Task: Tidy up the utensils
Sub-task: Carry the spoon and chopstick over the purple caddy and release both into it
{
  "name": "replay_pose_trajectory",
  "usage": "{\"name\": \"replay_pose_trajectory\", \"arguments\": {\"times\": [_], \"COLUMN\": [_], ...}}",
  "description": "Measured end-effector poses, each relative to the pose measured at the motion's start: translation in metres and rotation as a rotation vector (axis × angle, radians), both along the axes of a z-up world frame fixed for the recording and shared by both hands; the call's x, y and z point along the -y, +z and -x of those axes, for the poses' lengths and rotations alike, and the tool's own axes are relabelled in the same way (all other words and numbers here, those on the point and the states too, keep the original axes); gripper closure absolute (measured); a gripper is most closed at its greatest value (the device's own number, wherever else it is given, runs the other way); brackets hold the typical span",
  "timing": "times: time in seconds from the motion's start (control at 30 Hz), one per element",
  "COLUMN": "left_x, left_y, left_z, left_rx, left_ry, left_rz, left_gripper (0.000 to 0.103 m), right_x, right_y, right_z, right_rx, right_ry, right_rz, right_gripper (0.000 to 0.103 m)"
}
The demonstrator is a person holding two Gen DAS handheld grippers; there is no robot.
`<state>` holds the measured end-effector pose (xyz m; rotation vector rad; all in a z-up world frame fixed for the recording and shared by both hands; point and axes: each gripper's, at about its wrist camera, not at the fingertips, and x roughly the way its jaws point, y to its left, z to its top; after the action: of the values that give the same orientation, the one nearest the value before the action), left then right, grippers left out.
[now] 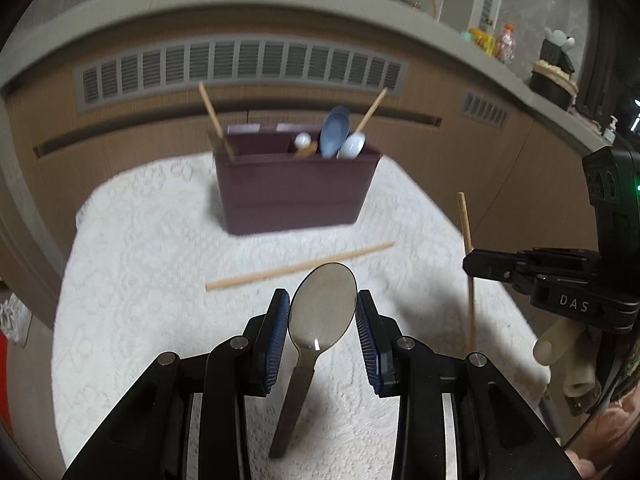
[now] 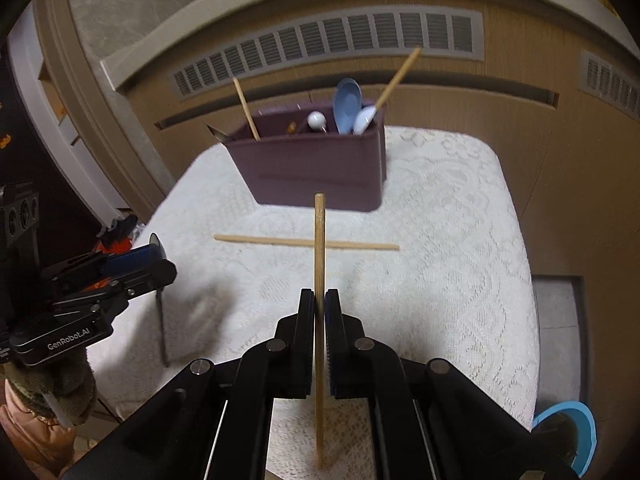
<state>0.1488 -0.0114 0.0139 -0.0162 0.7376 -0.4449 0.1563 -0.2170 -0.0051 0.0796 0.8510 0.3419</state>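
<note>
A dark purple utensil holder [image 1: 294,190] [image 2: 316,164] stands at the far side of the white lace-covered table [image 1: 160,264]. It holds chopsticks, a blue spoon [image 1: 334,130] and a white spoon [image 1: 351,146]. My left gripper [image 1: 323,308] is shut on a metal spoon [image 1: 322,304], bowl up, handle hanging down; it also shows in the right wrist view [image 2: 158,260]. My right gripper [image 2: 320,300] is shut on an upright wooden chopstick [image 2: 319,248], also seen in the left wrist view [image 1: 467,248]. Another chopstick [image 1: 300,266] [image 2: 304,242] lies flat on the cloth in front of the holder.
A wooden cabinet with vent grilles [image 1: 240,64] rises behind the table. A counter above it carries bottles and a dark pot [image 1: 552,80]. A blue-rimmed round object [image 2: 568,436] sits low at the table's right side.
</note>
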Motion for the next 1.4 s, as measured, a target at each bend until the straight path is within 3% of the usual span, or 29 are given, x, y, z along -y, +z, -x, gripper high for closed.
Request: {"name": "replay_pose_trajectory", "arguments": {"times": [0.37, 1.0, 1.2, 1.33, 1.4], "left_x": [0.02, 0.013, 0.002, -0.01, -0.018], "left_y": [0.067, 0.089, 0.084, 0.072, 0.064], "left_z": [0.029, 0.048, 0.047, 0.04, 0.034], "left_rx": [0.18, 0.227, 0.225, 0.198, 0.179], "left_ry": [-0.05, -0.043, -0.01, 0.024, 0.041], "left_rz": [0.008, 0.036, 0.042, 0.059, 0.065], "left_gripper": [0.069, 0.07, 0.07, 0.07, 0.07], "right_x": [-0.002, 0.0, 0.001, 0.008, 0.009], "right_y": [0.069, 0.098, 0.064, 0.01, -0.016], "right_z": [0.026, 0.049, 0.02, -0.029, -0.053], "right_rx": [0.203, 0.284, 0.187, 0.015, -0.057], "right_ry": [0.015, 0.022, 0.022, -0.039, -0.083], "right_rz": [-0.001, 0.028, 0.095, 0.099, 0.107], "right_gripper": [0.097, 0.097, 0.094, 0.076, 0.075]}}
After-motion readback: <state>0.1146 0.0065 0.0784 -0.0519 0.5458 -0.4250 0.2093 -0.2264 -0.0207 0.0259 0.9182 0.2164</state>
